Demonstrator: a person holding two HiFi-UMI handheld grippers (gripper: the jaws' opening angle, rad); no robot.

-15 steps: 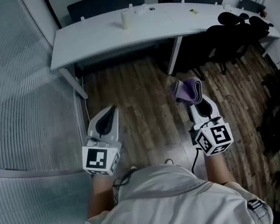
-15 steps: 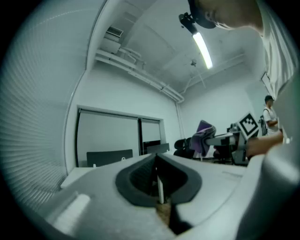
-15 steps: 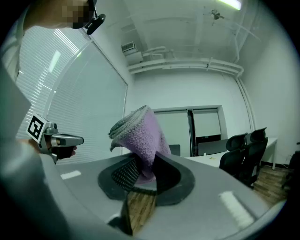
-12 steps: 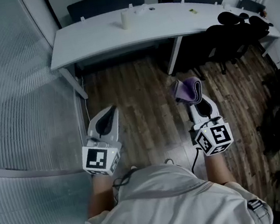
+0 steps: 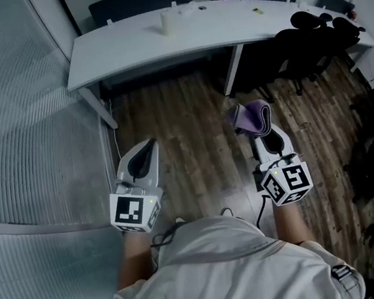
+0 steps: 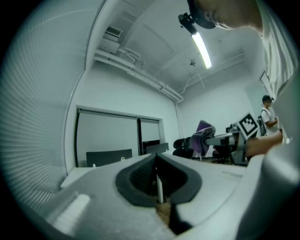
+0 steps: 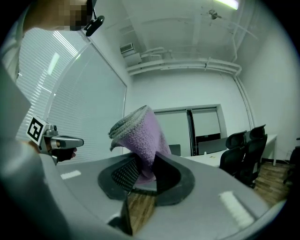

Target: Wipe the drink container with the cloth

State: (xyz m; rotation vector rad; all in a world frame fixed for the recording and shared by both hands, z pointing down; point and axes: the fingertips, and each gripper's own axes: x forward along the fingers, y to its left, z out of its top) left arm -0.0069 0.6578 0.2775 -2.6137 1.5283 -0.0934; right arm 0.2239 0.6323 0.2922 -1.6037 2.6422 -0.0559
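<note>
A long white desk (image 5: 157, 48) stands well ahead of both grippers, on a dark wood-plank floor (image 5: 192, 137) that runs beneath them. On the desktop a pale, upright drink container (image 5: 167, 24) sits far ahead, between the lines of the left gripper (image 5: 148, 146) and the right gripper (image 5: 257, 132). Just right of it lie a whitish item (image 5: 188, 13) and a dark round one (image 5: 202, 10), perhaps a lid. A yellowish scrap (image 5: 258, 12) lies ahead of the right gripper. Black office chairs (image 5: 310, 38) stand on the floor to its front right.

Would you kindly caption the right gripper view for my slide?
Right gripper shut on a purple cloth, office chairs at right.
</note>
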